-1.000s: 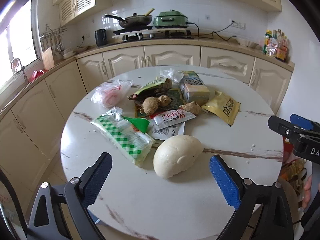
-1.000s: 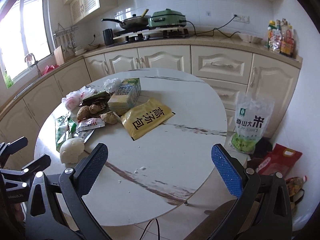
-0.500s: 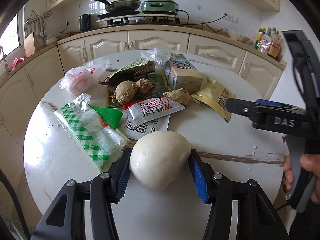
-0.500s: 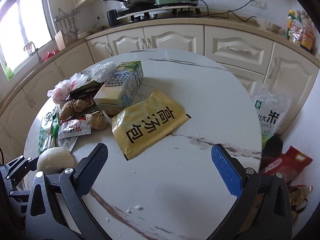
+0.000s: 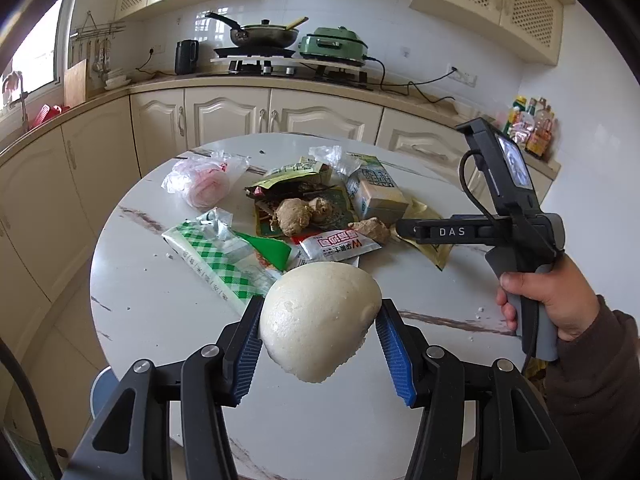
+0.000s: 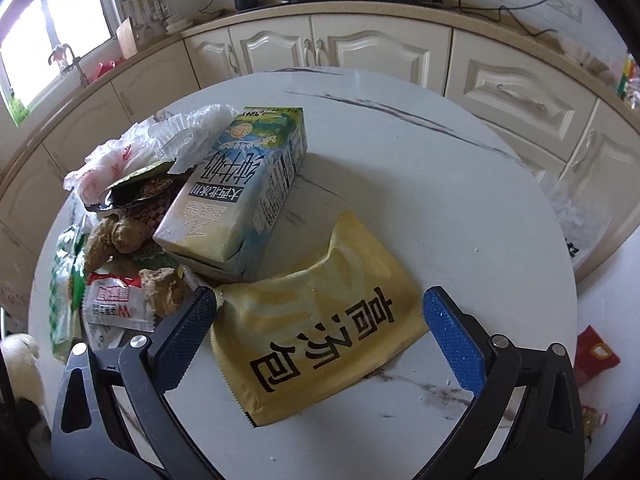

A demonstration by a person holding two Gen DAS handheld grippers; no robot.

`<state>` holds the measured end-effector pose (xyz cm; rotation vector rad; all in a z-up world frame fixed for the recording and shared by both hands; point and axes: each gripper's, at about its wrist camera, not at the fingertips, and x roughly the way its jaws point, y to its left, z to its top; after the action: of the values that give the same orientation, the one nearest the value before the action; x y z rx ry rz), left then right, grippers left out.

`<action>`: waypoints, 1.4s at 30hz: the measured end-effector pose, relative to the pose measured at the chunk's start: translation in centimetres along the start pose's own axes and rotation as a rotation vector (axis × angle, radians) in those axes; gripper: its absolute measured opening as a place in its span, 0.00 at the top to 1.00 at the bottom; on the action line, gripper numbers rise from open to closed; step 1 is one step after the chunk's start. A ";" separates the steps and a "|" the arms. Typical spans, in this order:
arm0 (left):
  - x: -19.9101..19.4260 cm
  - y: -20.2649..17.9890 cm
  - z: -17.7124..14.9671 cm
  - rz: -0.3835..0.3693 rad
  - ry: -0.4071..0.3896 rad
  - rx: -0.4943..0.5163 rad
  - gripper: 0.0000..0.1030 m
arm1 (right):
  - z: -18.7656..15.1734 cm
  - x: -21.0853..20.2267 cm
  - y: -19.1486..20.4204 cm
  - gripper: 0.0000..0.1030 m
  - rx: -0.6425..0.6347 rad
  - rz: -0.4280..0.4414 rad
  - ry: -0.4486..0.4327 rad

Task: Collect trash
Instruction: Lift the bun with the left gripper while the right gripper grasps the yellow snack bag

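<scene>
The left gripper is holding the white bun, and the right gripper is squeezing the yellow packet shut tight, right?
Not quite. In the right wrist view the right gripper is open, its fingers either side of the yellow packet, not squeezing it. The left gripper does hold the white bun.

Left gripper (image 5: 318,344), lower centre, clamps a white steamed bun (image 5: 320,320) between its blue pads, clear of the round marble table (image 5: 160,304). Mid-frame on the table: green-checked wrapper (image 5: 216,256), red-and-white sachet (image 5: 338,245), ginger pieces (image 5: 294,216), milk carton (image 5: 376,192), pink plastic bag (image 5: 206,180). At right, a hand (image 5: 556,300) holds the right gripper's handle (image 5: 516,228) above the table.
</scene>
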<state>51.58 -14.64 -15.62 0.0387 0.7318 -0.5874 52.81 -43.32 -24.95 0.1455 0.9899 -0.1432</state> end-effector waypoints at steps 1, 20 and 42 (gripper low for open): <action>-0.6 -0.8 -0.3 0.003 -0.005 -0.003 0.50 | 0.0 0.0 0.0 0.00 -0.011 0.001 0.002; -11.7 -0.3 -3.0 0.001 -0.076 -0.027 0.50 | -4.7 -4.7 -0.1 0.51 -0.062 0.098 0.009; -14.3 1.0 -3.1 -0.008 -0.065 -0.055 0.50 | -4.6 -4.8 -2.5 0.74 0.102 0.082 -0.058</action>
<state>41.70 -6.04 -8.95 -0.0340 0.6849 -0.5734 46.01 -44.64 -23.54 0.2735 0.9175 -0.1223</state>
